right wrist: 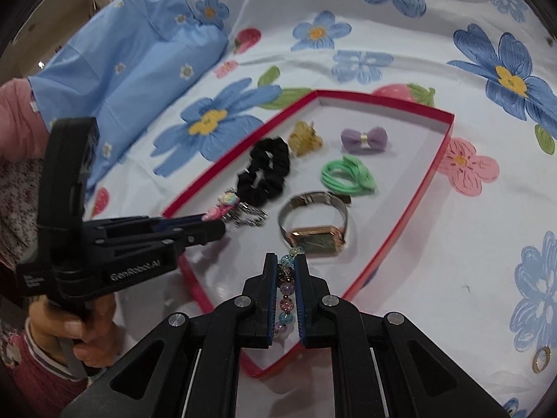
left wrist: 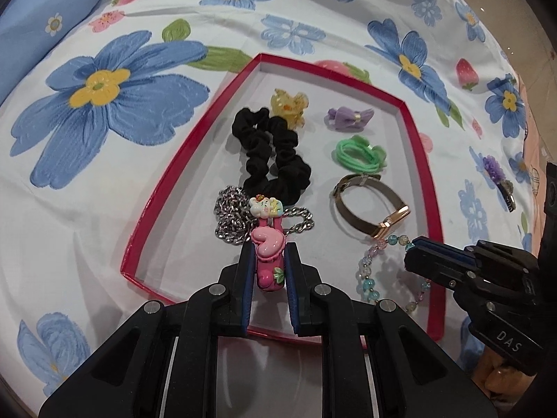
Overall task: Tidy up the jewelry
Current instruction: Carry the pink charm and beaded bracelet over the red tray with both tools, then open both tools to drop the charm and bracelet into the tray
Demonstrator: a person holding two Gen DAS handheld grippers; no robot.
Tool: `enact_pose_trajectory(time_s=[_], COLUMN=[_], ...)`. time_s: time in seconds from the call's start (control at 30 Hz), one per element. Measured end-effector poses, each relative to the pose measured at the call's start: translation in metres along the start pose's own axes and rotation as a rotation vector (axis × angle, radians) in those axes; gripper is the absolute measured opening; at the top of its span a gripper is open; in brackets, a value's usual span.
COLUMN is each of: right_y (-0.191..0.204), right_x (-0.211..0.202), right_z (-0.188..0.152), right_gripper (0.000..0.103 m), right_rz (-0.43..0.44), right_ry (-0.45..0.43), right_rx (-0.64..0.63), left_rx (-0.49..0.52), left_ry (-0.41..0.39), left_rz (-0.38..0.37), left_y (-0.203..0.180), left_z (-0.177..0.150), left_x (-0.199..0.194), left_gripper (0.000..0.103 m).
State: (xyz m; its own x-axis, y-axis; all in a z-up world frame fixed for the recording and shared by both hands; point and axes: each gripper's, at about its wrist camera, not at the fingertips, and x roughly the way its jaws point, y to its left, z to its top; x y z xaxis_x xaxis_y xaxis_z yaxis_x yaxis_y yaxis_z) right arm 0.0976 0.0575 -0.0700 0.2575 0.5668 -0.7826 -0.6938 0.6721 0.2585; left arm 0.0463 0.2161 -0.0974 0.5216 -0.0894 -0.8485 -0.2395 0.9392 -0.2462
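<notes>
We hold the left hand-held gripper [left wrist: 268, 261] clamped on a pink charm hair clip [left wrist: 267, 249], right over the silver chain [left wrist: 228, 223] at the near left of the red tray [left wrist: 195, 146]. Our right hand-held gripper [right wrist: 286, 264] pinches a pastel beaded bracelet [right wrist: 287, 291] just in front of the gold watch [right wrist: 315, 230] in that tray. Farther back in the tray lie a black scrunchie [left wrist: 271, 155], a yellow claw clip [left wrist: 289, 106], a purple bow [left wrist: 350, 117] and green hair ties [left wrist: 360, 153].

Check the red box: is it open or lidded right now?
Open. The red box has no lid on it; its white floor shows, with the black scrunchie and watch lying inside.
</notes>
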Motion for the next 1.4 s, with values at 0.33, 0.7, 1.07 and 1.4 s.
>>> enact_pose_trajectory(time_s=[0.33, 0.7, 1.07, 1.4], right_y=[0.003, 0.004, 0.004, -0.006], right_x=[0.012, 0.015, -0.005, -0.060], right_z=[0.001, 0.003, 0.002, -0.014], right_gripper=[0.009, 0.011, 0.026, 0.049], right_rz=[-0.062, -0.060, -0.039, -0.035], right_ry=[0.044, 0.059, 0.010, -0.128], right_rx=[-0.053, -0.056, -0.024, 0.034], left_rx=[0.005, 0.008, -0.044, -0.120], left_ry=[0.013, 0.002, -0.060, -0.124], left_rz=[0.012, 0.032, 0.008, -0.070], left_y=[0.000, -0.002, 0.003, -0.006], left_z=[-0.001, 0.000, -0.002, -0.015], left_x=[0.004, 0.002, -0.026, -0.055], left_gripper=[0.015, 0.033, 0.044, 0.054])
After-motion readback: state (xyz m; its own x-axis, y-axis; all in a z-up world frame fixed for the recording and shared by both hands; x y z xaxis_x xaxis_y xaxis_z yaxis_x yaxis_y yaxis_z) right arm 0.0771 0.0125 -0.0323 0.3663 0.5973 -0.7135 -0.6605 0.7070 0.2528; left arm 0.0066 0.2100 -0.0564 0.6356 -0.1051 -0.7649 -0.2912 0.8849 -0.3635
